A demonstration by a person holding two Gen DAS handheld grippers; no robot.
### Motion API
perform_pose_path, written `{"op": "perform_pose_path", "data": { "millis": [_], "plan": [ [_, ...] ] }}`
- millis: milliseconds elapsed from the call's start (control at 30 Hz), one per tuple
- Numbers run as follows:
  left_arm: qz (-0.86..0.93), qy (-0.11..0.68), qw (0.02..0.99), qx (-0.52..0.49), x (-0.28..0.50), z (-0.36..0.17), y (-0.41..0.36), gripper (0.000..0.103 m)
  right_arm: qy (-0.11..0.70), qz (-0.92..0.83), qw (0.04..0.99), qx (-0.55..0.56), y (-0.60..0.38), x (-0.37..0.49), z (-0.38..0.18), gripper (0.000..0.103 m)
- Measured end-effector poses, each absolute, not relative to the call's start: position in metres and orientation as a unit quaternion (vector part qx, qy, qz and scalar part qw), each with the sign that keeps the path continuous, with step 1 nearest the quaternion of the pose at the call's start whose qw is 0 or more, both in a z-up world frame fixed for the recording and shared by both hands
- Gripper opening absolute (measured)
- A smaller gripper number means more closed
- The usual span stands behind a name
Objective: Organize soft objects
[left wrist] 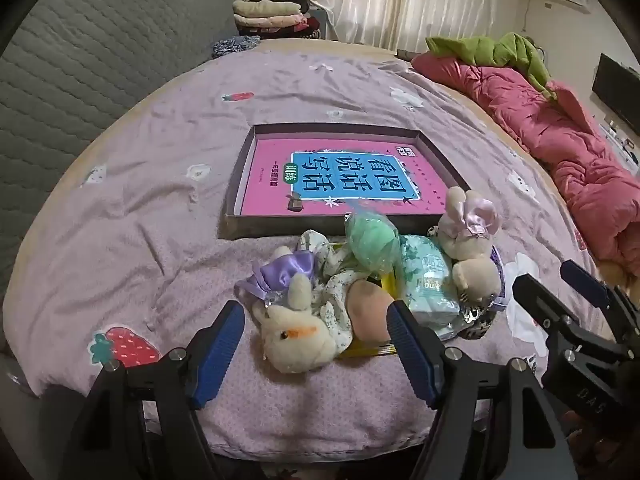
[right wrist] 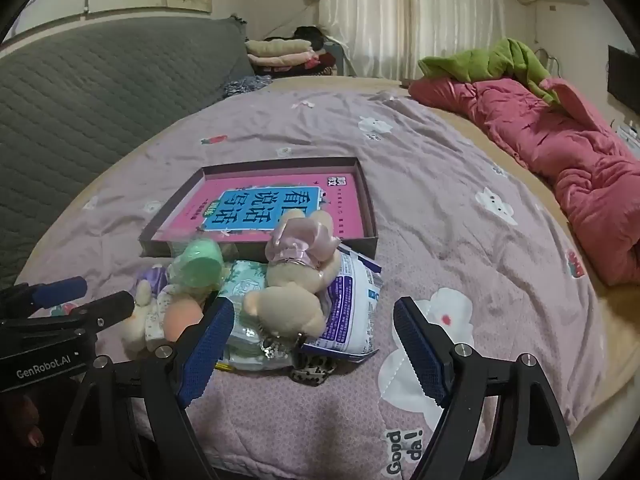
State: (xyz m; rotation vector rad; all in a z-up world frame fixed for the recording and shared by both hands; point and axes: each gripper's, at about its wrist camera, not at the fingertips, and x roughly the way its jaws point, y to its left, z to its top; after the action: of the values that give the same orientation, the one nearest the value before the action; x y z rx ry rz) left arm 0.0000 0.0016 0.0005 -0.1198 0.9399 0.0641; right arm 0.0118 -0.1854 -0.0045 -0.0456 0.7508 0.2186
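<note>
1. Two hand-held grippers, left [left wrist: 316,344] and right [right wrist: 314,346], hover wide open, holding nothing.
2. Soft toys sit piled on the bed [left wrist: 160,208], just near of the tray [left wrist: 240,184].
3. The near rabbit [left wrist: 298,332] looks light and squashy; its plump head seems the best hold.
4. Packets [right wrist: 352,304] underneath are half hidden and probably slippery.

2 plush bunnies [left wrist: 294,334] [right wrist: 292,280], 1 tray [left wrist: 240,224], 1 pink book [left wrist: 344,178], 2 tissue packs [left wrist: 428,280] [right wrist: 352,304]
</note>
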Motion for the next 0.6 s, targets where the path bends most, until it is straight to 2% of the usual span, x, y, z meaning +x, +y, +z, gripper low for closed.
{"op": "perform_pose_path", "data": {
  "millis": [600],
  "plan": [
    [0.026, 0.458, 0.886, -0.065, 0.000, -0.008, -0.001, 0.073, 0.364, 0.109, 0.925, -0.023, -0.182, 0.012, -0.004, 0.083]
  ]
}}
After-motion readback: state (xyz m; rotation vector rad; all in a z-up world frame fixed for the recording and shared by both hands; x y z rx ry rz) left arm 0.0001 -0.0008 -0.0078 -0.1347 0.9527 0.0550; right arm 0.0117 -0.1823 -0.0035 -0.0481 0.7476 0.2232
